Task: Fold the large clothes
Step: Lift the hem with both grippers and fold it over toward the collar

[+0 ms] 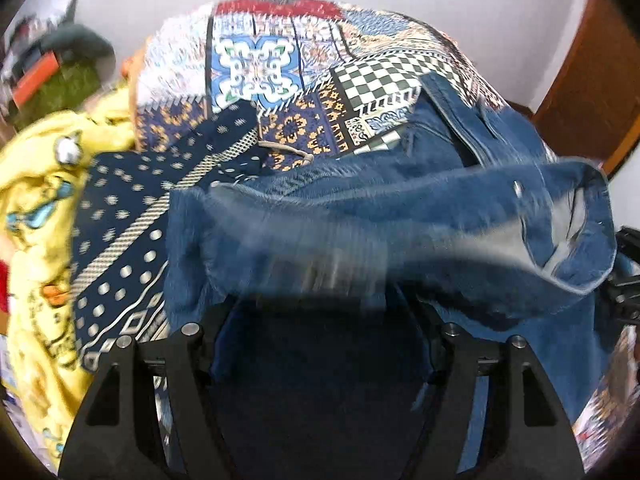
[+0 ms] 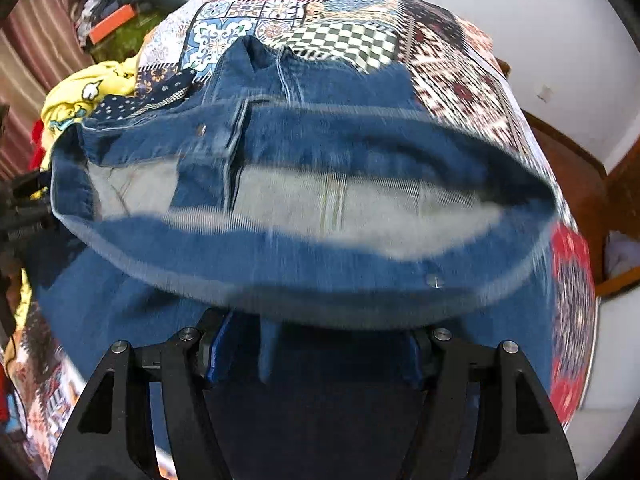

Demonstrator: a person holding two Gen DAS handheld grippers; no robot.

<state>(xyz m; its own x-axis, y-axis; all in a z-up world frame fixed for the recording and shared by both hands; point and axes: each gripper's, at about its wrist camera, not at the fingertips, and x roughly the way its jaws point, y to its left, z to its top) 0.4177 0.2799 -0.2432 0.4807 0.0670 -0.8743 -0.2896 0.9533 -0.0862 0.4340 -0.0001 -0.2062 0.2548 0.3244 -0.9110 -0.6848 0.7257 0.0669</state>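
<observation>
A pair of blue denim jeans (image 1: 400,216) hangs lifted over a bed with a patchwork cover (image 1: 280,92). Its waistband is stretched between both grippers. My left gripper (image 1: 316,312) is shut on the waistband; the denim hides its fingertips. In the right wrist view the jeans (image 2: 320,140) show the open waist with pale lining, and the legs trail away over the bed cover (image 2: 460,72). My right gripper (image 2: 316,320) is shut on the near waistband edge, fingertips buried in the cloth. The image is motion-blurred.
A navy dotted garment (image 1: 128,216) and a yellow printed garment (image 1: 36,208) lie at the left of the bed. Clutter with an orange box (image 2: 112,24) sits beyond. A wooden bed frame (image 2: 568,168) and white wall are at the right.
</observation>
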